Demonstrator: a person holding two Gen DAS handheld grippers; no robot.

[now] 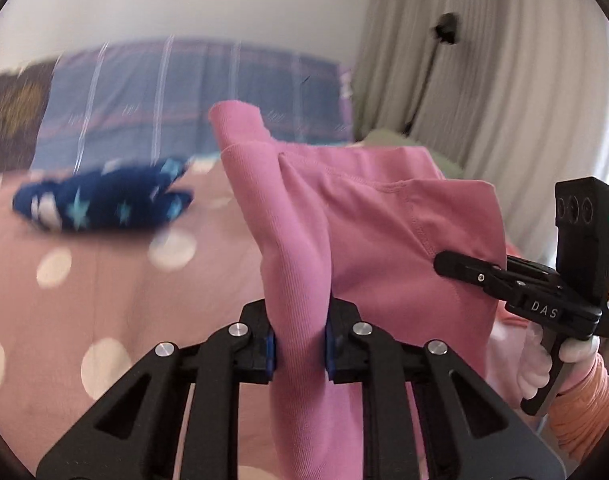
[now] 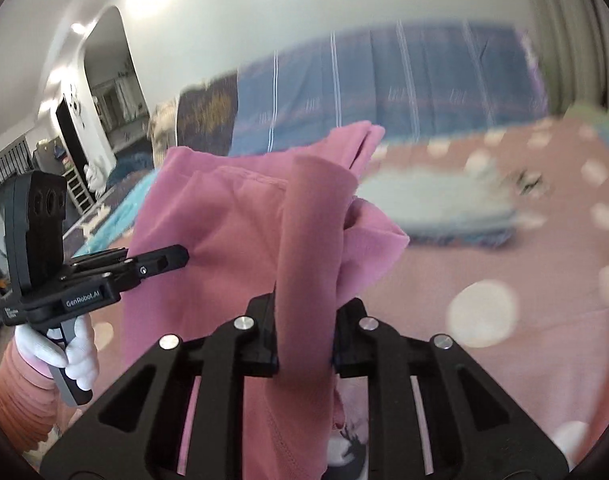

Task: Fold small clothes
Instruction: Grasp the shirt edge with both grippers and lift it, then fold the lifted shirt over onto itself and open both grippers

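A small pink garment point(image 1: 368, 232) hangs in the air above the bed, stretched between both grippers. My left gripper point(image 1: 300, 350) is shut on a bunched fold of it, the cloth pinched between the blue pads. My right gripper point(image 2: 304, 344) is shut on another rolled fold of the same pink garment point(image 2: 232, 224). In the left wrist view the right gripper point(image 1: 444, 262) shows at the right edge, its tips pressed into the cloth. The left gripper point(image 2: 182, 258) appears at the left of the right wrist view, held by a white-gloved hand point(image 2: 78, 356).
A pink sheet with white dots point(image 1: 84, 292) covers the bed below. A folded dark blue star-print garment point(image 1: 104, 202) lies at the back left. A folded pale blue garment point(image 2: 436, 200) lies further right. Blue striped bedding point(image 1: 192, 96) lines the wall, curtains point(image 1: 504, 80) at right.
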